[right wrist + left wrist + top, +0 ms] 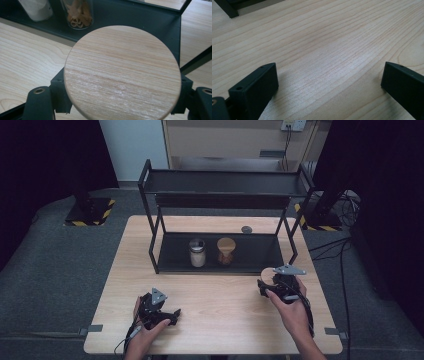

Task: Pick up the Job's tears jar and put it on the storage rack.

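Wooden lid (122, 72) between right fingers (60, 92)

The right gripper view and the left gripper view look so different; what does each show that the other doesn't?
The right gripper view alone shows a round wooden lid clamped between its jaws, plus a white-filled jar and a jar of brown sticks on the shelf. The left gripper view alone shows its jaws wide apart, nothing between them. Both show the wooden table and part of the black rack.

Both handheld units black plastic: left gripper (159, 312) and right gripper (280, 287) each carry a grey three-cornered top plate and trailing black cable, blocky matte fingers (255, 88) with small screw holes on top; forearms bare, no sleeves showing.
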The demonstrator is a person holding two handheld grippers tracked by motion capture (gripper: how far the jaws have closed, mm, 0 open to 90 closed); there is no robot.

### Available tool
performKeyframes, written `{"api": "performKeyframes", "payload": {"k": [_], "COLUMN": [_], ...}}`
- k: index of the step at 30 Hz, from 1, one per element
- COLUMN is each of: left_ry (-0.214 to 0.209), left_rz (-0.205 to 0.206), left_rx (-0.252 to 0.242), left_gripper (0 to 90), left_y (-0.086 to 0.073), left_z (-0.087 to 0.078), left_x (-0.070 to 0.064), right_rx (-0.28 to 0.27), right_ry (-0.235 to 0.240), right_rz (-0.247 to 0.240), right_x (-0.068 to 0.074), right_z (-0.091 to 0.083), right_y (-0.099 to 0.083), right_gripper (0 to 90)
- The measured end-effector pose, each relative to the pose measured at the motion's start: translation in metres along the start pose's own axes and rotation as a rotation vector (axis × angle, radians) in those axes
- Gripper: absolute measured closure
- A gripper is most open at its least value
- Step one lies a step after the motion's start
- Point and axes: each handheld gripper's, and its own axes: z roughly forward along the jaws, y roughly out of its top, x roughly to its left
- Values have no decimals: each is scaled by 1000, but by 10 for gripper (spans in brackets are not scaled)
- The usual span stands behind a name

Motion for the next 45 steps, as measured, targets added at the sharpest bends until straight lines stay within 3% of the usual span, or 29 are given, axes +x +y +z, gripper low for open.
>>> {"api": "performKeyframes", "payload": {"k": [14, 45], "left_ry": [0, 2], "left_rz": [0, 0], "left_rx": [0, 0], "left_gripper": [0, 0], "left_y": [0, 0], "left_z": [0, 0], "left_x": [0, 0], "right_rx": [-5, -20], "right_ry": [19, -31], "right_rz": [-11, -18], "right_x": [10, 12], "right_z": [14, 53], "right_y": [13, 53], "right_gripper": [258, 258]}}
